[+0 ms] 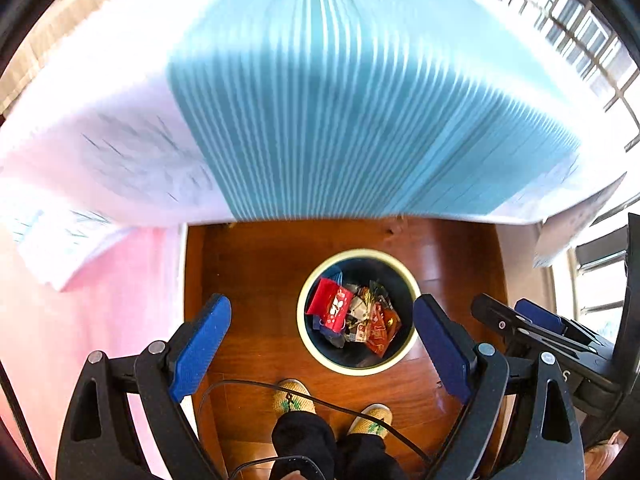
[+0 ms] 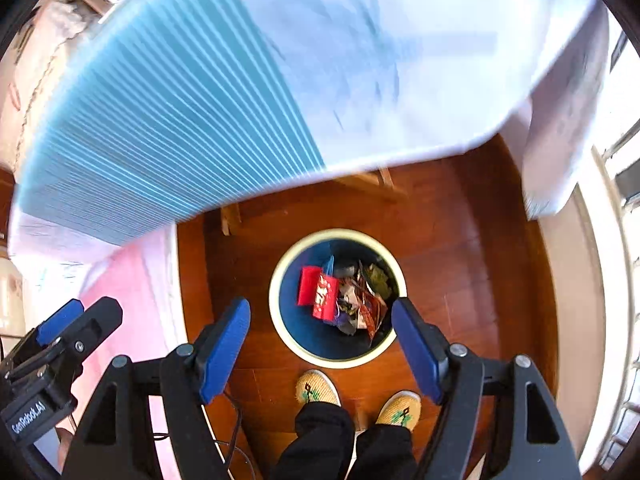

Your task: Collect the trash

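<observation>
Honestly, both the left hand-held gripper [image 1: 322, 344] and right hand-held gripper [image 2: 321, 344] gape empty above the bin [image 1: 412, 280]; nothing left to miss.

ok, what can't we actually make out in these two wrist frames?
- Blue-and-white sheet: motion-blurred in both views; its markings are unreadable.
- Floor and furniture beyond the trash bin: hidden behind that sheet.
- Wrappers in the bin: too small to identify, apart from a red packet.
- Left gripper and right gripper: both open, nothing held.
</observation>
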Demonstrator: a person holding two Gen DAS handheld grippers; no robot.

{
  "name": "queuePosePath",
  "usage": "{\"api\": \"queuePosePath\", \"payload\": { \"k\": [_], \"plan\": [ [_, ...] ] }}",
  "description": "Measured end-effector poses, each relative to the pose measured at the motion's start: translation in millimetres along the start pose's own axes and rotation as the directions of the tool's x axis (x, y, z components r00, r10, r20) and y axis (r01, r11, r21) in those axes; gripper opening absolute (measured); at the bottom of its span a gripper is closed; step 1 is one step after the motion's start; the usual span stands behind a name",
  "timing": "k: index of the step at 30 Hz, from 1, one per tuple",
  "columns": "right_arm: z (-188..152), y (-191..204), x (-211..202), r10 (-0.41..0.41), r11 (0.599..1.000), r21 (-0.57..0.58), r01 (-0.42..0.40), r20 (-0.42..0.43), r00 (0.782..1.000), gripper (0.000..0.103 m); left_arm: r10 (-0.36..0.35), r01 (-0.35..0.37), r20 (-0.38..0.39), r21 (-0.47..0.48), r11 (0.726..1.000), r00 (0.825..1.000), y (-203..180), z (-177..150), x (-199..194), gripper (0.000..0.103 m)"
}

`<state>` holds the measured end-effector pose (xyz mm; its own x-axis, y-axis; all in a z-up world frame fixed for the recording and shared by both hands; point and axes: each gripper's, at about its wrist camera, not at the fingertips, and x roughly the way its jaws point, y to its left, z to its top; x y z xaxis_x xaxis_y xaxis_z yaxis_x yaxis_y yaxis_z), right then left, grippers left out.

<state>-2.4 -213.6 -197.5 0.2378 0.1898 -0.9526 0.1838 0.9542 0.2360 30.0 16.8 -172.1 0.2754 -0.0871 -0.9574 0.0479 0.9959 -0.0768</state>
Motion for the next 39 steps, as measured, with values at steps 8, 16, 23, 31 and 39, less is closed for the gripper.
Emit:
{"api": "queuePosePath", "payload": {
  "k": [8,16,23,31,39],
  "plan": [
    [29.4,31.6,-92.3,0.016,0.996,-0.087,-0.008,0.095,0.995,0.074,0.009,-0.007,0.065,-0.031,1.000,0.998,-0.3,37.3,-82.9,0.091],
    [55.5,60.7,-156.3,0.018,0.988,-0.151,0.011,0.187,0.982,0.074,0.025,-0.021,0.158,-0.021,1.000,0.987,-2.3,69.3,-148.5,0.091],
    [64.1,75.2,-181.1,0.022,0.986,-0.164,0.013,0.210,0.978,0.074,0.032,-0.030,0.183,-0.012,0.999,0.983,-6.5,79.2,-166.7,0.091],
    [66.8,75.0,-189.7,0.015,0.986,-0.164,0.023,0.226,0.974,0.074,0.033,-0.030,0.196,-0.020,0.999,0.980,-9.6,82.1,-173.4,0.091],
    [70.2,72.3,-194.7,0.014,0.986,-0.165,0.026,0.236,0.972,0.074,0.026,-0.025,0.197,-0.006,1.000,0.980,-16.0,83.1,-174.9,0.091]
  ]
}}
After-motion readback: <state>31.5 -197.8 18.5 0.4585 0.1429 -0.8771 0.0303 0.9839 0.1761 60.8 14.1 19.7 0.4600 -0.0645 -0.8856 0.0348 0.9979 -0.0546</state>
